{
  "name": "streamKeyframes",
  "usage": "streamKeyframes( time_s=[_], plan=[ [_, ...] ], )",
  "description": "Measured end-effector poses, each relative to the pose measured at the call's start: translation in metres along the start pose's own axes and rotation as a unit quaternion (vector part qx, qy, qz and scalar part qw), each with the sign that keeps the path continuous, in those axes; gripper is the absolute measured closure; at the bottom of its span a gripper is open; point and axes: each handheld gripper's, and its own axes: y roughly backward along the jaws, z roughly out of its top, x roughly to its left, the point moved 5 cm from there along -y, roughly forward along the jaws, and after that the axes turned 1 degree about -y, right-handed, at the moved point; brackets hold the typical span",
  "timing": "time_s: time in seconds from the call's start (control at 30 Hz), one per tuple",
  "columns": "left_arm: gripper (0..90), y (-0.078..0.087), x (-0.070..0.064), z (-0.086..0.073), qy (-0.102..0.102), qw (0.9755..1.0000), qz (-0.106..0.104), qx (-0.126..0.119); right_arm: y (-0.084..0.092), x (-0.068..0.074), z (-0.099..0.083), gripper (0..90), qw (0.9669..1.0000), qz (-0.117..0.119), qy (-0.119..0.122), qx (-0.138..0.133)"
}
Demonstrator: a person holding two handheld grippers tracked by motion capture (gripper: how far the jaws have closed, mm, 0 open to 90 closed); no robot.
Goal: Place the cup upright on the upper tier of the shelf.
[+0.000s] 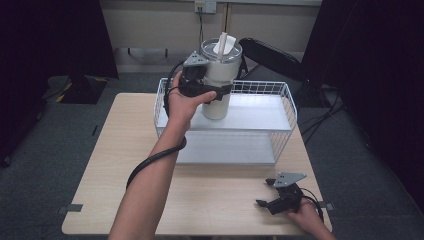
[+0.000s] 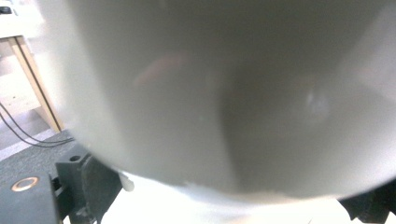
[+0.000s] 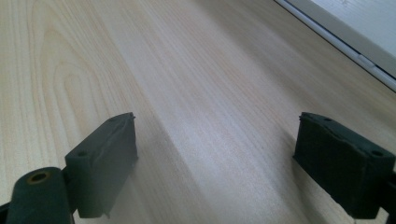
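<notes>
Wooden bench (image 1: 215, 200), wire basket (image 1: 287, 107) at back. Left gripper (image 1: 220, 92) jaws clamp white tumbler (image 1: 218, 75) above basket shelf. Right gripper (image 1: 265, 192) jaws wide, empty, resting. Risk: smooth wall slips, tumbler tips.

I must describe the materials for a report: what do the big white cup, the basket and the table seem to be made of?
Cup: smooth white body with a soft sheen, probably coated metal or plastic; the lid looks like clear plastic.
Basket: thin white wire in a grid, likely coated metal.
Table: pale wood grain, matte; real wood or laminate cannot be told.
</notes>
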Motion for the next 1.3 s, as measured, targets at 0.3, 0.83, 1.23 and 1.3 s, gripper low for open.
streamKeyframes(
  time_s=[0.3, 0.83, 1.23, 1.3],
  plan=[
    [8.9, 0.005, -0.001, -0.003, -0.005, 1.0, -0.002, 0.001, 0.0, 0.0, 0.0, 12.5, 1.0, 0.0, 0.0, 0.0],
    [8.5, 0.007, -0.002, -0.008, -0.007, 0.9999, -0.001, -0.008, 0.0, 0.0, 0.0, 12.5, 1.0, 0.0, 0.0, 0.0],
    [7.6, 0.01, -0.002, -0.017, 0.011, 0.9999, -0.002, -0.006, 0.0, 0.0, 0.0, 12.4, 1.0, 0.0, 0.0, 0.0],
    [7.6, 0.01, -0.002, -0.017, 0.008, 1.0, -0.003, -0.001, 0.0, 0.0, 0.0, 12.4, 1.0, 0.0, 0.0, 0.0]
  ],
)
